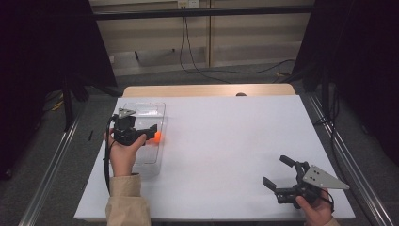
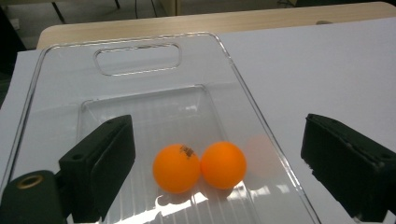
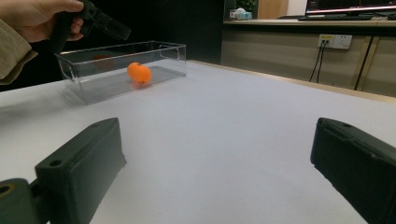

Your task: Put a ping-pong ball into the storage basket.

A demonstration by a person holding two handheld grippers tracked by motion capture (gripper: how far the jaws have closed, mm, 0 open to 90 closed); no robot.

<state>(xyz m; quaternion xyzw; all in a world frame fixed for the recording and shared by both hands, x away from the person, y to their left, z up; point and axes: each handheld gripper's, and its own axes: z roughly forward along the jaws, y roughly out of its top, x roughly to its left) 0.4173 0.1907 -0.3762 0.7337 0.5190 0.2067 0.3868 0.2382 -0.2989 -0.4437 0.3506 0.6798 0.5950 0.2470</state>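
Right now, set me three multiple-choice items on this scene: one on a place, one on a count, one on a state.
1. Where do the orange balls lie?
A. in the clear box
B. on the bare white table top
C. between the right gripper's jaws

2. How many balls are in the box?
A. one
B. two
C. four

3. How does the left gripper stand?
A. shut on a ball
B. shut on the box wall
C. open above the balls

Answers: 1 A, both rest on the box floor; 2 B, two touch side by side; 3 C, the jaws stand wide apart, clear of both balls.
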